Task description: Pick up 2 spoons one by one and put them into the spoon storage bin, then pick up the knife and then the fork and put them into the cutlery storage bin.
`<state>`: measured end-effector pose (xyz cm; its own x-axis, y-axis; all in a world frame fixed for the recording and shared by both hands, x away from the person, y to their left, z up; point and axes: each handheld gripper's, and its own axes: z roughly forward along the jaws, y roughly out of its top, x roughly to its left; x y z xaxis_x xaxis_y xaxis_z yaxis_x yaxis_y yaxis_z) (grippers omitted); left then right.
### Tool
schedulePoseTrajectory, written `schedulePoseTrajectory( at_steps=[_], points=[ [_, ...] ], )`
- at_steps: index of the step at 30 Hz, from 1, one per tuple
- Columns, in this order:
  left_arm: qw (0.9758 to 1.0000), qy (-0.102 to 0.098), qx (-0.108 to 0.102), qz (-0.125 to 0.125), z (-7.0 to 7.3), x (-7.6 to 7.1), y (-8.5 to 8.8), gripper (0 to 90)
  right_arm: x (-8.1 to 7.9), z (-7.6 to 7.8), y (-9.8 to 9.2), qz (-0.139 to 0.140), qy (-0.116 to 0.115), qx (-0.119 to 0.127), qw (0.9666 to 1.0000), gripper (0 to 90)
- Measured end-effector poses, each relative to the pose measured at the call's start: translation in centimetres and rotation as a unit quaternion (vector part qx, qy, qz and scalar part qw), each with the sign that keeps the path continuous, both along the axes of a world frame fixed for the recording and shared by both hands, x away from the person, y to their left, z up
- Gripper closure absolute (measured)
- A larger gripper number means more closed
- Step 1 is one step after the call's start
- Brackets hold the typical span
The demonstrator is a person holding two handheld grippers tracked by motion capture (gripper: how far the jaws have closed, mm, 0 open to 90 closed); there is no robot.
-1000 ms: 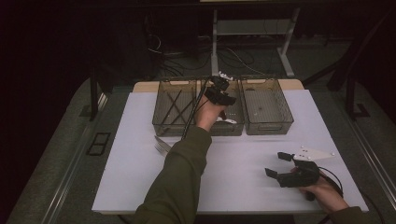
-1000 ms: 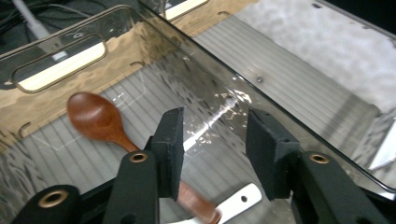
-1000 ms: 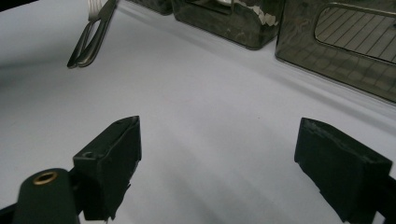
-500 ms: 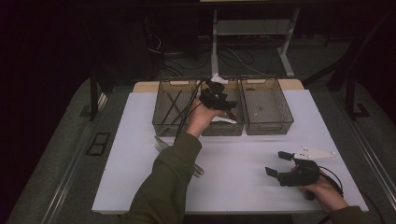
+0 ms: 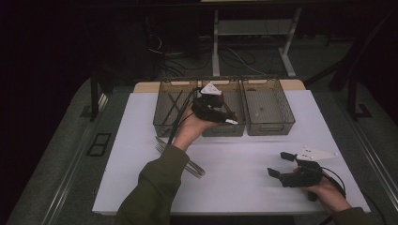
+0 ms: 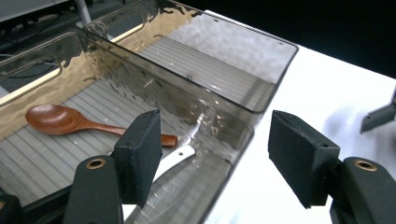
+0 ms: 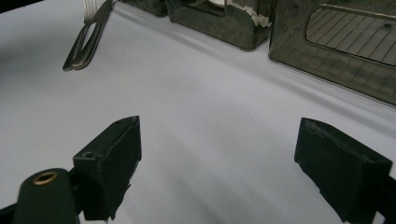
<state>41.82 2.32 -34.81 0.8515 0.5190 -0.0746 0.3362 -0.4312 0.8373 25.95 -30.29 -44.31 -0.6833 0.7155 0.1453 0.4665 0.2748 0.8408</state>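
Note:
Three smoky clear bins stand in a row at the back of the white table top: left bin (image 5: 165, 112), middle bin (image 5: 237, 129) and right bin (image 5: 267, 123). In the middle bin lie a brown wooden spoon (image 6: 65, 120) and a white utensil (image 6: 176, 157). My left gripper (image 5: 227, 116) (image 6: 215, 156) hovers over that bin's near end. Its jaws have just been opening, and nothing is between them. My right gripper (image 5: 278, 163) (image 7: 215, 163) rests low over the table at the front right, open, with only bare table between its jaws.
Metal forks (image 5: 180, 157) (image 7: 88, 41) lie on the table in front of the left bin, partly under the left forearm. Dark rods stand slanted in the left bin. A white sheet (image 5: 234, 183) covers the table; table legs and cables lie beyond.
The left hand has drawn back from over the middle bin toward the person and slightly left. The right hand has stayed where it was.

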Motion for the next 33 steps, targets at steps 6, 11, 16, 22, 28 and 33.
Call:
schedulePoseTrajectory(
  at_steps=[6,11,16,22,28,33],
  points=[
    [1.0,0.0,-0.005,-0.001,-0.3,-1.5,1.7,33.4,0.1,0.0,-0.1,-0.001,0.0,-0.001,1.0,14.1],
    [0.9999,0.0,-0.011,-0.002,-0.8,-2.9,3.2,33.1,0.1,-0.1,-0.1,-0.002,0.002,-0.002,1.0,14.1],
    [1.0,0.001,-0.006,-0.002,-1.5,-4.5,5.0,34.9,0.0,-0.1,-0.1,-0.005,0.003,-0.004,1.0,14.1],
    [0.9998,0.005,0.015,0.008,-2.5,-6.5,7.1,44.2,-0.1,-0.1,-0.1,-0.005,0.003,-0.004,1.0,14.1],
    [0.9987,0.013,0.042,0.028,-3.5,-8.1,9.6,61.4,-0.1,-0.1,0.0,-0.003,0.0,-0.007,1.0,14.1],
    [0.9945,0.02,0.085,0.058,-4.6,-8.3,12.0,78.9,-0.1,-0.1,0.0,-0.002,-0.001,-0.007,1.0,14.1]
  ],
)
